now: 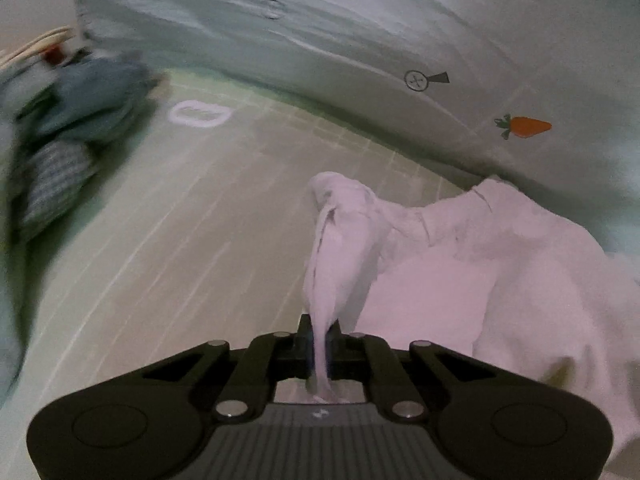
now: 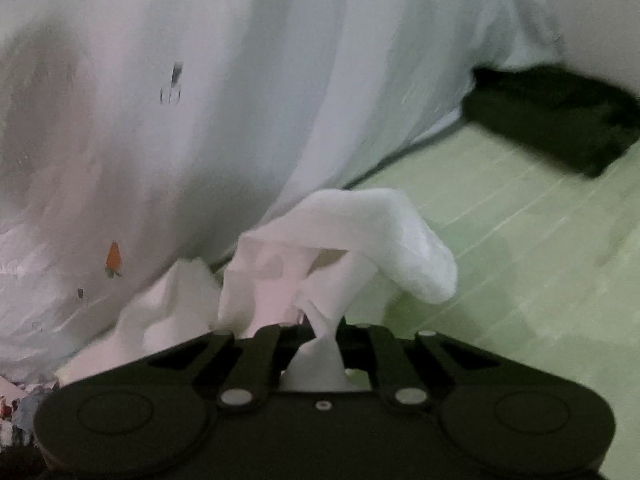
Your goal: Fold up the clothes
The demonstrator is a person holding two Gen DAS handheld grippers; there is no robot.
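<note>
Both pairs of fingers are pinched on cloth: my left gripper (image 1: 320, 330) clamps a thin rope of the white garment (image 1: 460, 280), and my right gripper (image 2: 322, 330) nips another twisted corner of it (image 2: 360, 232). Between them the garment hangs bunched, part lifted, part slumped on the green checked sheet (image 1: 200, 220) beside the pale duvet (image 1: 360, 20) with the carrot print (image 1: 524, 126).

My judgement is that the cloth wants spreading before any crease is laid. To do that well I would keep both pinches firm, draw my hands apart until the edge between them runs taut and level, then lower it flat, clear of the duvet, the blue bundle (image 1: 80, 120) at left and the dark cloth (image 2: 560, 120) at right.
</note>
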